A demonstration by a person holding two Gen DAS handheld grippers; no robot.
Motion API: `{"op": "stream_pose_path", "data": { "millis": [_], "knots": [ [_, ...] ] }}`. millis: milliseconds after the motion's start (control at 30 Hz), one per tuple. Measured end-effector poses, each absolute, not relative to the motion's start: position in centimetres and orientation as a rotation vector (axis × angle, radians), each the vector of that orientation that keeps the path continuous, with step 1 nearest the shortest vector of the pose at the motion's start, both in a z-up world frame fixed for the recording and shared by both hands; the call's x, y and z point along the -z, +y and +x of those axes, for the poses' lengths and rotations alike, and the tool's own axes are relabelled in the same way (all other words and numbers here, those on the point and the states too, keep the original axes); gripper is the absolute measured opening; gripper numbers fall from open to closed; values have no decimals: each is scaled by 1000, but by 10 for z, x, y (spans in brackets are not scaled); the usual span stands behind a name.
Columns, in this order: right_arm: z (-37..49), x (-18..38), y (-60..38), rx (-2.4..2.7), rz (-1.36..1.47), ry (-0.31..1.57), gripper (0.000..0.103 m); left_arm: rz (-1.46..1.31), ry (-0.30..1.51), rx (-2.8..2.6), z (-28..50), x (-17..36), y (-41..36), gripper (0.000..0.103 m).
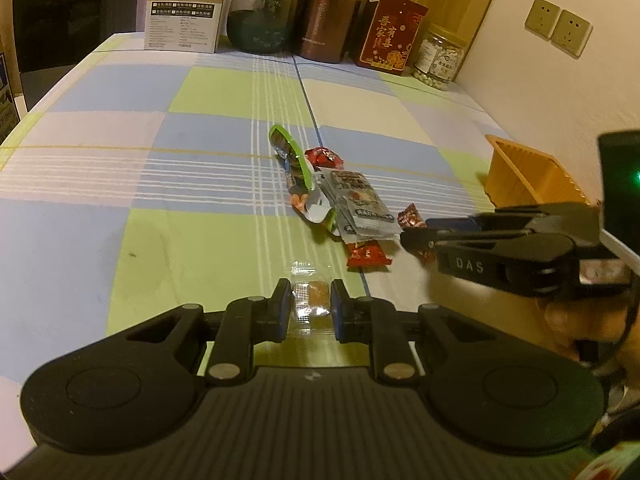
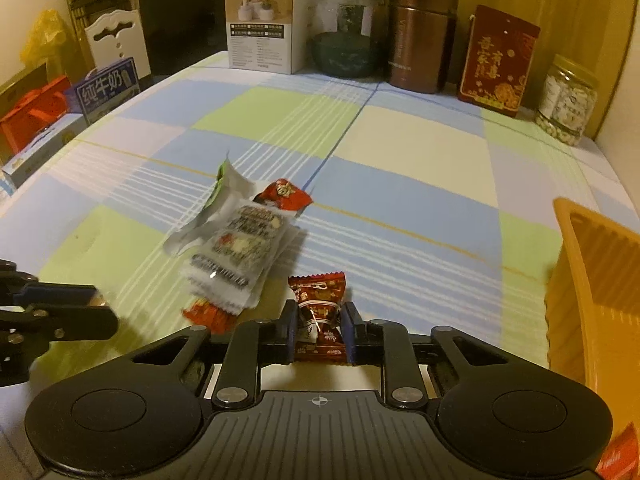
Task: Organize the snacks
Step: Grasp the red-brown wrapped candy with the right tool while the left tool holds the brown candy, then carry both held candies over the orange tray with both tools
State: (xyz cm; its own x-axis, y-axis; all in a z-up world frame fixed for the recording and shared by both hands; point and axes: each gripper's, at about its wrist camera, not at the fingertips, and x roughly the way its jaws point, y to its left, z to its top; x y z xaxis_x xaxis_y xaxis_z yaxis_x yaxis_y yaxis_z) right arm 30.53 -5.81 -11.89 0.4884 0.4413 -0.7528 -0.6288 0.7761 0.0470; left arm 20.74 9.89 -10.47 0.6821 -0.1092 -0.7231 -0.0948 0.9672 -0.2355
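Your checked blue-and-green cloth surface (image 2: pixel 400 152) carries an orange ribbed plastic basket (image 2: pixel 592 280) at its right edge and a loose pile of crinkly foil snack packets (image 2: pixel 236 252) mid-surface. Your right gripper (image 2: pixel 319 330) jaws pinch a dark-red wrapped candy (image 2: pixel 318 312): light, slippery; hold its body. Your left gripper (image 1: pixel 310 308) jaws flank a clear-wrapped sweet (image 1: pixel 312 300), seemingly clamped.

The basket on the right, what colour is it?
Orange, with ribbed walls: the basket shows best in the right wrist view, at the table's right edge.
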Motion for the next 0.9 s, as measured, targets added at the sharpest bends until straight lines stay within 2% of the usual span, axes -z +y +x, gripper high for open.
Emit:
{"op": "stream_pose_path", "data": {
  "millis": [900],
  "knots": [
    [158,30,-117,-488,25,833,21,-230,775,44,122,33,56,18]
  ]
}}
